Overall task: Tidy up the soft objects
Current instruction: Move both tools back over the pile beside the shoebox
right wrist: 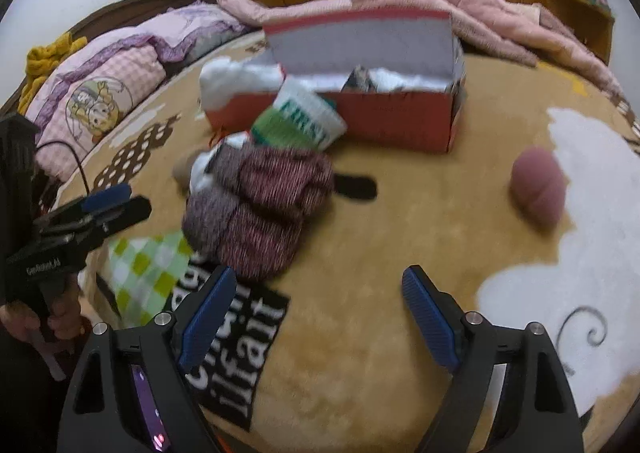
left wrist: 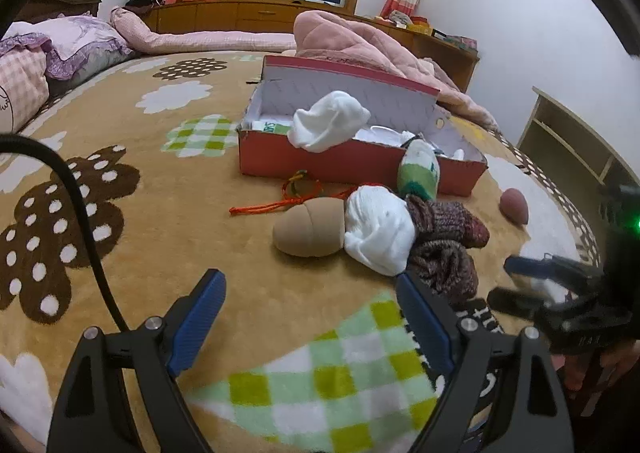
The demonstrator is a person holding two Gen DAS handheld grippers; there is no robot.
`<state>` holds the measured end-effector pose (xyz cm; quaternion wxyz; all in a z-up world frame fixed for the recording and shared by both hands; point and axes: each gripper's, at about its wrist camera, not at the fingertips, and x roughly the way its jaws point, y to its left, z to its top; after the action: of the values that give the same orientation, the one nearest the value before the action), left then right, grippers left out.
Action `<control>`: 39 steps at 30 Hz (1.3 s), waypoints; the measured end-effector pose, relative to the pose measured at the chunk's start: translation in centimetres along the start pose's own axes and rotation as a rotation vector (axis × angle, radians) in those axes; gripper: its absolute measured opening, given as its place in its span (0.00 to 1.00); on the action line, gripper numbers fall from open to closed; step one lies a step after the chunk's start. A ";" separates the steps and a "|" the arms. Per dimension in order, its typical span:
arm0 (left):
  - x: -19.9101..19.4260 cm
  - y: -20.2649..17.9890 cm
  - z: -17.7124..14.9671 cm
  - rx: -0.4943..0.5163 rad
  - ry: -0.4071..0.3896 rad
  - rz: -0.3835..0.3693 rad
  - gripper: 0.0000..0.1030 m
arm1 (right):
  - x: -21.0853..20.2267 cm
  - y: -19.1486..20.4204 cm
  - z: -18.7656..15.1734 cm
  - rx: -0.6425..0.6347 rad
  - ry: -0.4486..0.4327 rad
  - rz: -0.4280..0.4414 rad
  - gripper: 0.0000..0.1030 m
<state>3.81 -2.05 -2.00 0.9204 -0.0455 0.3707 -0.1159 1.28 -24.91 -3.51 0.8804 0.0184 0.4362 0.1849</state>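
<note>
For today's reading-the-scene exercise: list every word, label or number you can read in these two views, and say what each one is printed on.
"FIRST": green letters on the white and green rolled sock leaning on the red box.
"lifait": white letters on the black patch of the blanket; the line above it is partly hidden and blurred, unreadable.
Small white label on the left tongs body: too blurred to read.
Green print on a white item in the box: cut off, unreadable.

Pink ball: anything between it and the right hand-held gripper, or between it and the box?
Nothing visible. The right hand-held gripper is open over bare blanket, and the pink ball lies apart from the sock pile. Open blanket runs from the ball to the red box, whose lid stands open.
</note>
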 end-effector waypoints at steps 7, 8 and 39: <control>0.1 2.2 -0.3 -0.101 -0.008 -0.007 0.86 | -0.2 0.8 -1.4 -0.050 0.005 -0.014 0.84; -0.2 2.6 -0.1 -0.123 -0.026 -0.012 0.85 | -0.5 0.6 -1.4 -0.047 -0.002 -0.012 0.84; 10.3 -2.8 15.5 -0.065 0.003 -0.022 0.26 | -3.3 -11.6 3.9 0.310 -0.109 -0.105 0.84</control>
<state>21.22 -7.38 2.77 0.9165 -0.0794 0.3751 -0.1138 6.09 -36.31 -0.78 0.8978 0.1411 0.4117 0.0678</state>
